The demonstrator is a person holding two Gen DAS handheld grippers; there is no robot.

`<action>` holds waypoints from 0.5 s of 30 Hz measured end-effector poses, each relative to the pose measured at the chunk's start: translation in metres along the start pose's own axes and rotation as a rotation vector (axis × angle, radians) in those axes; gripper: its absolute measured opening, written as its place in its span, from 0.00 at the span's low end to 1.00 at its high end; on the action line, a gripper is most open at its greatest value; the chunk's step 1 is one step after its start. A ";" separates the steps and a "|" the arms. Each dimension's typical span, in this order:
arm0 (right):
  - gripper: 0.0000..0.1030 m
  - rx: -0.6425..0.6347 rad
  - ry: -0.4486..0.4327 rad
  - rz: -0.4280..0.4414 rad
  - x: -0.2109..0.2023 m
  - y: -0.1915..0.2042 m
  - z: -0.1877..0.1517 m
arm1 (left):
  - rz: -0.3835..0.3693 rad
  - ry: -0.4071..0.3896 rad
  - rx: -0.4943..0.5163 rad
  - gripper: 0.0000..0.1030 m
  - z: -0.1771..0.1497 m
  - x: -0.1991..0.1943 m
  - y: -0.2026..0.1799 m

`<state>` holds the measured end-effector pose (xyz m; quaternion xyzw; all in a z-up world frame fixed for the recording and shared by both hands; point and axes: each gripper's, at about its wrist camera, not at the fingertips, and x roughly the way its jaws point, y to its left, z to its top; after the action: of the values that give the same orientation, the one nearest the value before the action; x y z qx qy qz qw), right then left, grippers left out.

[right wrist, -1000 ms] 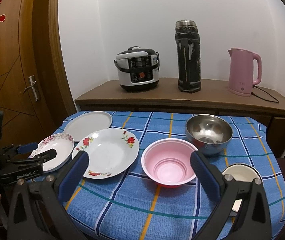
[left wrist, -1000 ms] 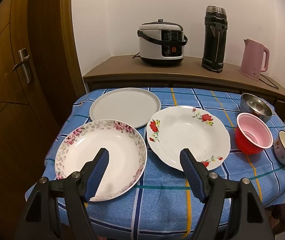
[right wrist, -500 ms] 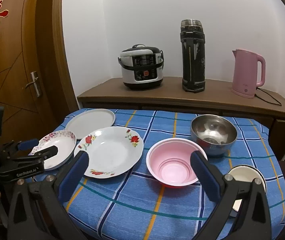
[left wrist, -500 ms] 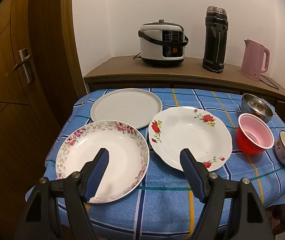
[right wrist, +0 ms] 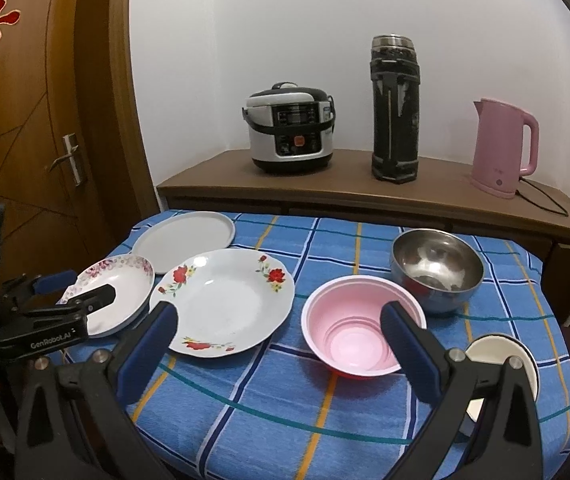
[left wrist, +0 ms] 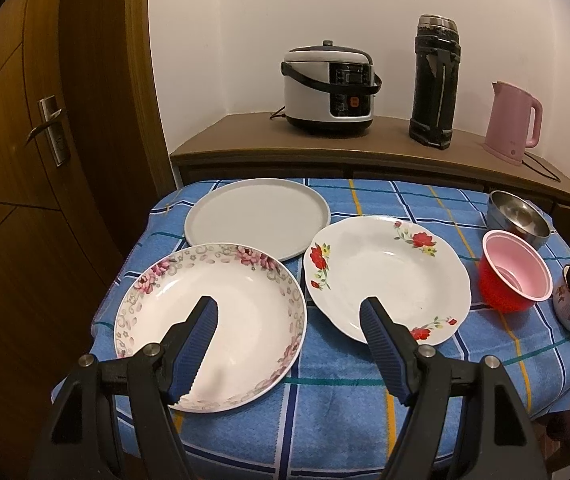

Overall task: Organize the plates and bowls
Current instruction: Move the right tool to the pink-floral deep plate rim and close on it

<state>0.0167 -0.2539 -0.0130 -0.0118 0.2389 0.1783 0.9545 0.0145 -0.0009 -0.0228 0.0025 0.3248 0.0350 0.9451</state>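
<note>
Three plates lie on the left half of the table: a pink-floral plate [left wrist: 245,300] [right wrist: 121,280] nearest, a plain grey plate [left wrist: 257,216] [right wrist: 185,240] behind it, and a red-flower plate [left wrist: 385,276] [right wrist: 221,300] beside them. To the right stand a pink bowl [left wrist: 515,276] [right wrist: 353,328], a steel bowl [left wrist: 519,218] [right wrist: 437,272] and a small cup [left wrist: 569,312] [right wrist: 493,352]. My left gripper [left wrist: 289,316] [right wrist: 85,285] hangs open over the pink-floral plate's near rim. My right gripper [right wrist: 279,312] is open and empty, in front of the pink bowl.
The table wears a blue checked cloth [right wrist: 285,400]. Behind it a wooden sideboard [right wrist: 365,192] carries a rice cooker [right wrist: 289,132], a tall black flask [right wrist: 395,108] and a pink kettle [right wrist: 505,148]. A wooden door [left wrist: 25,160] stands to the left.
The right gripper has shifted slightly, and one of its fingers now shows at the right edge of the left wrist view, in front of the cup. The left gripper has kept still.
</note>
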 end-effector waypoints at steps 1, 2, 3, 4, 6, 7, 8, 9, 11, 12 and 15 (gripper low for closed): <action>1.00 -0.001 0.002 0.000 0.001 0.001 0.000 | 0.000 -0.002 -0.001 0.73 0.000 0.000 0.000; 1.00 -0.003 0.006 0.001 0.002 0.002 0.000 | 0.000 -0.002 -0.001 0.73 0.000 0.000 0.001; 1.00 -0.004 0.009 0.003 0.003 0.003 0.000 | 0.001 -0.002 -0.002 0.73 -0.001 0.001 0.002; 1.00 -0.006 0.012 0.005 0.005 0.004 0.000 | 0.001 -0.002 -0.003 0.73 -0.001 0.001 0.002; 0.99 -0.008 0.019 0.012 0.007 0.006 0.000 | 0.001 -0.003 -0.006 0.73 -0.001 0.002 0.004; 0.97 -0.011 0.024 0.019 0.009 0.008 0.000 | 0.001 -0.003 -0.008 0.73 -0.002 0.002 0.006; 0.92 -0.015 0.030 0.027 0.011 0.011 0.001 | 0.005 -0.004 -0.010 0.73 -0.002 0.003 0.007; 0.87 -0.018 0.036 0.033 0.013 0.013 0.001 | 0.010 -0.007 -0.011 0.73 -0.002 0.002 0.008; 0.85 -0.024 0.051 0.051 0.020 0.018 0.002 | 0.025 -0.011 -0.017 0.73 -0.002 0.003 0.013; 0.83 -0.027 0.055 0.058 0.022 0.021 0.002 | 0.030 -0.012 -0.024 0.73 -0.002 0.003 0.017; 0.77 -0.041 0.080 0.091 0.035 0.032 0.003 | 0.047 -0.012 -0.046 0.73 -0.002 0.006 0.029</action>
<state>0.0358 -0.2123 -0.0242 -0.0275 0.2732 0.2260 0.9346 0.0159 0.0286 -0.0277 -0.0113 0.3180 0.0648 0.9458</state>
